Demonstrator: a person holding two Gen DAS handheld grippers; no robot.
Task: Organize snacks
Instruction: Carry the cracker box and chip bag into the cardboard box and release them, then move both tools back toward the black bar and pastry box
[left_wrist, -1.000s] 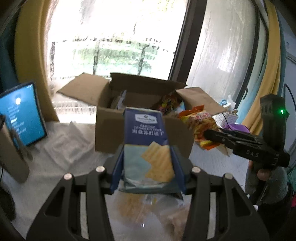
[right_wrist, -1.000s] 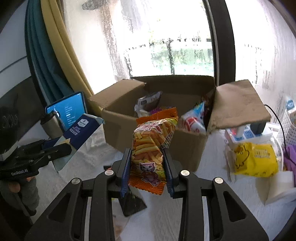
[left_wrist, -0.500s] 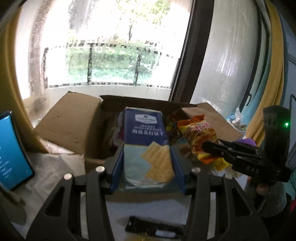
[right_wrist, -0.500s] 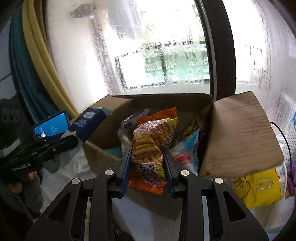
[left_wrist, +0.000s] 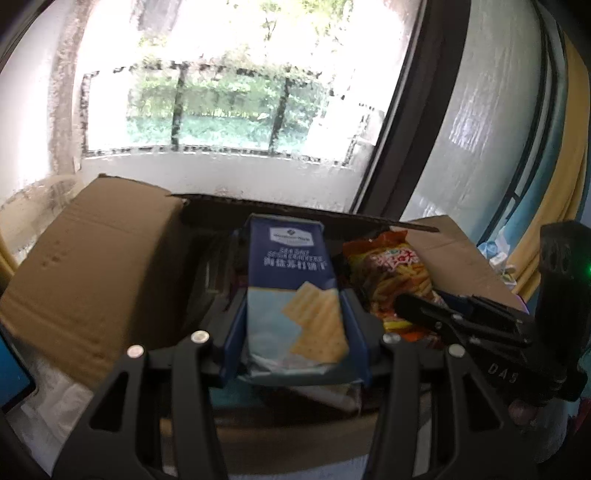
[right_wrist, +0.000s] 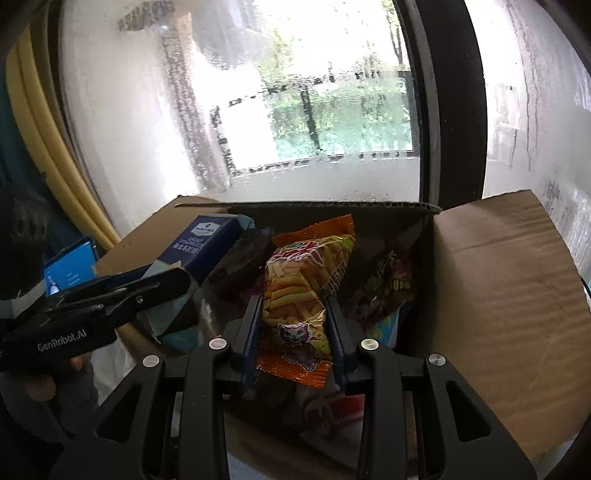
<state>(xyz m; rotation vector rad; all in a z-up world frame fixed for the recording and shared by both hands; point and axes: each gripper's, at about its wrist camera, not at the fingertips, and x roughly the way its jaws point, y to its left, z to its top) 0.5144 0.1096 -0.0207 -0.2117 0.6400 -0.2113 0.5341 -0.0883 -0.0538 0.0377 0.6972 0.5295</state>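
Observation:
My left gripper (left_wrist: 295, 314) is shut on a blue cracker box (left_wrist: 293, 280) and holds it over the open cardboard box (left_wrist: 92, 266). My right gripper (right_wrist: 293, 314) is shut on an orange bag of fries snacks (right_wrist: 303, 291) with a cat on it, also over the cardboard box (right_wrist: 509, 302). The bag shows in the left wrist view (left_wrist: 395, 273), the cracker box in the right wrist view (right_wrist: 207, 243). Several snack packs lie inside the box, partly hidden.
The box flaps stand open left and right. A lit blue screen (right_wrist: 70, 269) stands left of the box. A window with a dark frame (right_wrist: 454, 110) is right behind it. Yellow and blue curtains (left_wrist: 569, 155) hang at the sides.
Both grippers have moved forward with their snacks, from in front of the box to over its open top.

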